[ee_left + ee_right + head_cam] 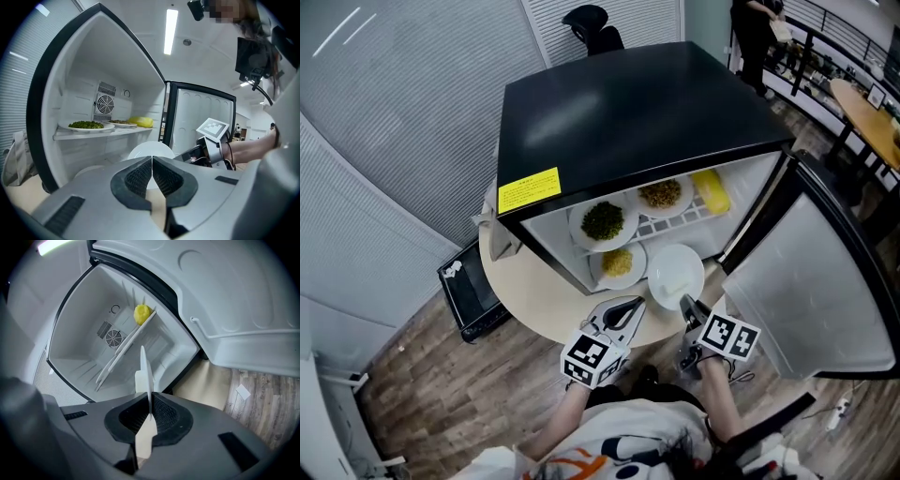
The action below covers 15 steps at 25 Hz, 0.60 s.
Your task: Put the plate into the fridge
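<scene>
Plate [675,274] clamped by its rim in right gripper [686,304] jaws hovers at the open fridge [628,112] mouth, not yet inside; left gripper [631,307] jaws closed, empty.

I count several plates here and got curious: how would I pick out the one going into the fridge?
Find the black-topped fridge standing with its door open on the round table. Right at its opening is a white plate, held at its rim by the right gripper. Unlike the three plates inside, which carry food, it is empty.
</scene>
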Each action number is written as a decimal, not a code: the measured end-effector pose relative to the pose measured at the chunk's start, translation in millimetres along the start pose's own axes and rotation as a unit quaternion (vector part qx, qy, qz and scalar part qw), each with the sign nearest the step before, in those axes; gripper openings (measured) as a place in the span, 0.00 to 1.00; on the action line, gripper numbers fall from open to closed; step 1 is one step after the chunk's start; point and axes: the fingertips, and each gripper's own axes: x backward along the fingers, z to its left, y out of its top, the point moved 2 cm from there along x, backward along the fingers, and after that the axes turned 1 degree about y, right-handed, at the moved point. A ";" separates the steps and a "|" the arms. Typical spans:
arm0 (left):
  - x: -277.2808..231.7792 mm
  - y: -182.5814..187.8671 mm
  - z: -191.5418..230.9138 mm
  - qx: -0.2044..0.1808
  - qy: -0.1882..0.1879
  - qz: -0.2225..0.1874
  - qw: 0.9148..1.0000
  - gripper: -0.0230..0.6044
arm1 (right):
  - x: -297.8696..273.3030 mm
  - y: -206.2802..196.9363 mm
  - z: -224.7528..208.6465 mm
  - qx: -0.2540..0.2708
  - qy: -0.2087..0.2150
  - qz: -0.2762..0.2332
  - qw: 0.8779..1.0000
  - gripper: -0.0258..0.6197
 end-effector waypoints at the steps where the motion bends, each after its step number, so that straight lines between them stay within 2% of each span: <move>1: -2.0 -0.4 -0.4 0.000 0.001 0.001 1.000 0.06 | -2.5 1.7 -2.1 -0.003 0.001 0.002 1.000 0.08; 8: -7.6 -8.4 0.0 0.001 0.006 0.014 1.000 0.06 | -20.7 11.2 -12.3 -0.027 0.009 0.005 1.000 0.08; 15: -15.6 -5.6 6.3 -0.007 -0.009 0.021 1.000 0.06 | -38.8 25.5 -15.9 -0.037 0.002 -0.009 0.999 0.08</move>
